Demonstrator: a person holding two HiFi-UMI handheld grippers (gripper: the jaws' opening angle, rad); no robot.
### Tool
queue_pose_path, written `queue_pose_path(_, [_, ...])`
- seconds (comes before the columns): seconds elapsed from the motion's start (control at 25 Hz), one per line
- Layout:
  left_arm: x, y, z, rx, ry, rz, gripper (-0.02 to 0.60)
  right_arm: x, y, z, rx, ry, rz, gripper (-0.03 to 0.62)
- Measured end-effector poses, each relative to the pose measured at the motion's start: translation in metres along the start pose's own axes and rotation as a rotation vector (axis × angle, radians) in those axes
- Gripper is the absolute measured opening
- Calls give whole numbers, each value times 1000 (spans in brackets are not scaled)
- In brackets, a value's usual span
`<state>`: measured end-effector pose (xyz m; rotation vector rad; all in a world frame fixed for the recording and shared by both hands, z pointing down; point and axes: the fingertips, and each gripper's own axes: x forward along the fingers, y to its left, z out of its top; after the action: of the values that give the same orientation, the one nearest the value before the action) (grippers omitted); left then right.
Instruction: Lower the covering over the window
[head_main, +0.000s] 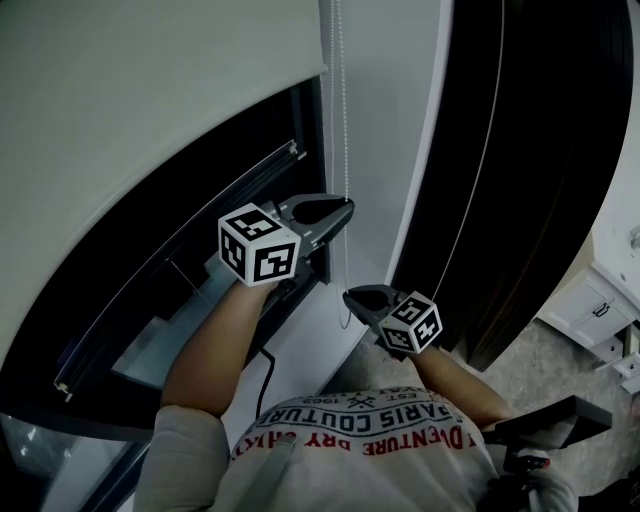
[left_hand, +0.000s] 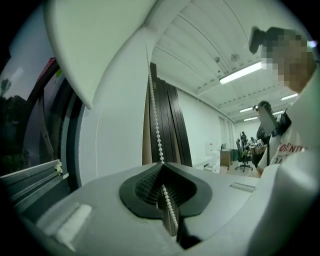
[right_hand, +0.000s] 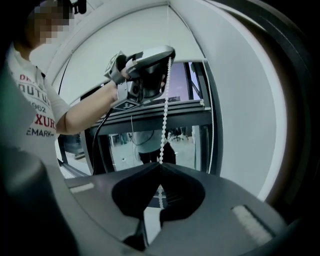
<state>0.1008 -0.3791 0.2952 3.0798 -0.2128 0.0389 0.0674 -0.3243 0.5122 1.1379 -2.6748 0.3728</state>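
Closest to me, my right gripper (head_main: 352, 296) is pinched shut low on the bead chain (head_main: 346, 130), and my left gripper (head_main: 345, 208) is pinched shut on the same strand above it. That chain hangs upright just right of the window (head_main: 240, 160), so I judge my pull should run straight down. So far the blind (head_main: 150, 100) covers only its upper left.

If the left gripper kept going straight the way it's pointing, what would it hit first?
The left gripper, its fingers closed on the bead chain, points at the dark upright panels beside the white wall. Those panels look like the first thing in line, though depth is hard to judge.
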Motion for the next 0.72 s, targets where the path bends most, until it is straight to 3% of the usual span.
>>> queue_pose_path(0.16, [5,1,-28,-31,24,-1,6,1,5,-25,84,27,20,7])
queue_pose_path(0.44, [6,2,-85,-55,96,34,6,5,6,-78,175,164,47,8])
queue_pose_path(0.56, [4,5,-104,-98,97,42,6,6,5,-95,169,210,46,9])
queue_pose_path(0.72, [-2,10,-117,-82,99,59,6,8,3,-104,161,246,37,12])
